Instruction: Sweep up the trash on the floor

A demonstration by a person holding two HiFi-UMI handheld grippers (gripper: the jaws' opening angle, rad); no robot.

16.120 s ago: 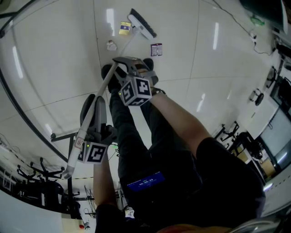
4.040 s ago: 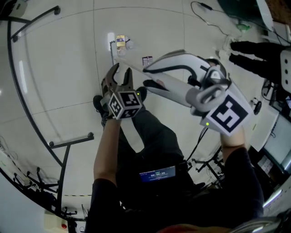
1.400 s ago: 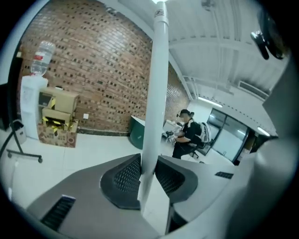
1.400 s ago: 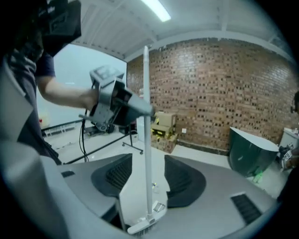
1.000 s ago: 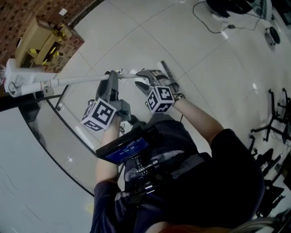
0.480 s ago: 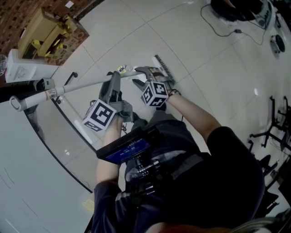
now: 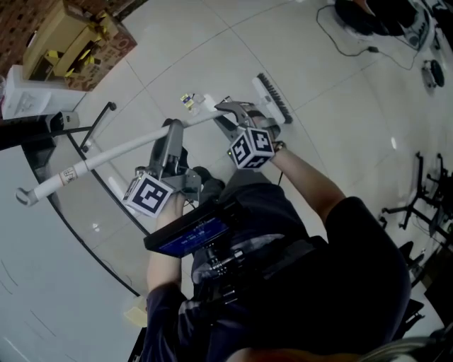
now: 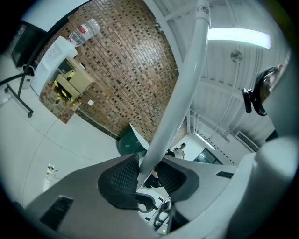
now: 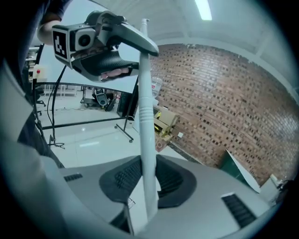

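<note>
A broom with a long white handle (image 7: 106, 157) runs from the lower left up to its dark brush head (image 7: 272, 97) on the pale floor. My left gripper (image 7: 172, 129) is shut on the handle (image 8: 180, 100) partway along. Higher up the stick, near the head, my right gripper (image 7: 228, 113) has just been closing and is shut on the handle (image 9: 145, 116). The pads (image 9: 125, 176) press the stick from both sides. Small bits of trash (image 7: 188, 101) lie on the floor just beyond the handle. In the right gripper view the left gripper (image 9: 110, 44) holds the stick further up.
A cardboard box (image 7: 78, 39) and a white case (image 7: 28, 92) stand at the brick wall, upper left. A black floor stand (image 7: 95, 127) crosses under the handle. Cables and dark gear (image 7: 375, 18) lie at the upper right. A green object (image 9: 238, 169) leans on the wall.
The broom head has swung right and the handle's free end has dropped toward the lower left. The right jaws stood wide half a second ago and now grip the handle.
</note>
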